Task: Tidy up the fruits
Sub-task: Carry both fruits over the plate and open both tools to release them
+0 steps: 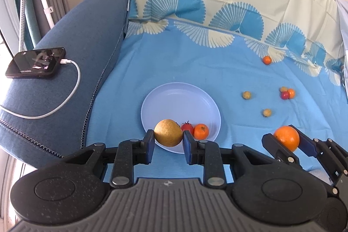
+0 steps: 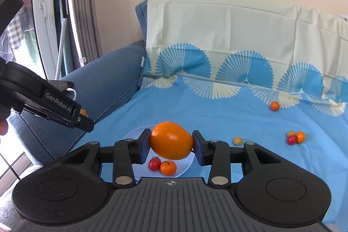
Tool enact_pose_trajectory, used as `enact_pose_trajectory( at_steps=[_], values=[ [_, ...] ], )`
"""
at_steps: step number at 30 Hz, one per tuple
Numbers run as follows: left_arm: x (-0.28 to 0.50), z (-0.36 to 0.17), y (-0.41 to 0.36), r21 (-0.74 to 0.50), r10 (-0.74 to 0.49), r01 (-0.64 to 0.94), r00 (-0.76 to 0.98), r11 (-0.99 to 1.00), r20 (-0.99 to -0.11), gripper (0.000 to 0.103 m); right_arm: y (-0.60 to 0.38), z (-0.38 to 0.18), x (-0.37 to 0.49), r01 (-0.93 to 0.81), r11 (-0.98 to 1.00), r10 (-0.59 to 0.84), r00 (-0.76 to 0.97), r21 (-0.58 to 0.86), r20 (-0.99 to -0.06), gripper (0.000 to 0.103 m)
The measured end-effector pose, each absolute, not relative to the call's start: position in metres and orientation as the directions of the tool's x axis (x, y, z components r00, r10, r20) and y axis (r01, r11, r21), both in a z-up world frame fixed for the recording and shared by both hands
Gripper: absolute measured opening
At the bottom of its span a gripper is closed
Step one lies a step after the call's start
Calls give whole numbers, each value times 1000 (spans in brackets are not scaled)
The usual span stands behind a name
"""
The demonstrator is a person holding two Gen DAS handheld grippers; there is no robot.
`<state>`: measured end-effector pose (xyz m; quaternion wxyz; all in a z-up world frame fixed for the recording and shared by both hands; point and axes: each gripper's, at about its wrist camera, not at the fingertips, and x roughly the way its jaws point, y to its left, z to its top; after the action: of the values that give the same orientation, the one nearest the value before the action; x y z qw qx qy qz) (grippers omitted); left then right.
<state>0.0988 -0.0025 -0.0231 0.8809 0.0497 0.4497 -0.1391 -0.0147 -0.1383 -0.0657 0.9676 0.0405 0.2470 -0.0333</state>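
My left gripper [image 1: 168, 140] clamps a yellow-brown pear [image 1: 168, 132] over the near rim of the pale blue plate [image 1: 174, 99], beside a red tomato [image 1: 187, 126] and tangerine [image 1: 201, 131].

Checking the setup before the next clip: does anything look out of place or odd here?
A phone on its charging cable lies on the sofa arm, unrelated to the fruit. Small fruits are scattered loose on the blue cloth, away from the plate. Nothing looks spilled or damaged.

Blue patterned sheet [image 1: 195, 71] bearing a lilac plate [image 1: 174, 97] and scattered small fruits [image 1: 246, 95].
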Motion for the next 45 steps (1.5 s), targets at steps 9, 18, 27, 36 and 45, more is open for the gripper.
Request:
enact_pose_trajectory(
  at_steps=[9, 18, 27, 36, 45],
  values=[
    [130, -48, -7, -48, -189, 276, 515, 960, -836, 31, -141, -85, 12, 87, 995, -43, 843, 57, -537, 42],
    [166, -76, -22, -27, -168, 285, 482, 958, -860, 31, -145, -108, 49, 83, 994, -30, 817, 65, -576, 42],
    [200, -117, -39, 9, -136, 306, 449, 952, -883, 31, -141, -140, 90, 65, 995, -6, 772, 70, -636, 42],
    [226, -154, -47, 34, -99, 313, 401, 949, -911, 31, -137, -170, 121, 40, 998, 5, 727, 50, -687, 42],
    [238, -150, -42, 12, -127, 307, 430, 952, -894, 101, -130, -178, 140, -9, 1000, 19, 718, 19, -696, 56]
  ],
)
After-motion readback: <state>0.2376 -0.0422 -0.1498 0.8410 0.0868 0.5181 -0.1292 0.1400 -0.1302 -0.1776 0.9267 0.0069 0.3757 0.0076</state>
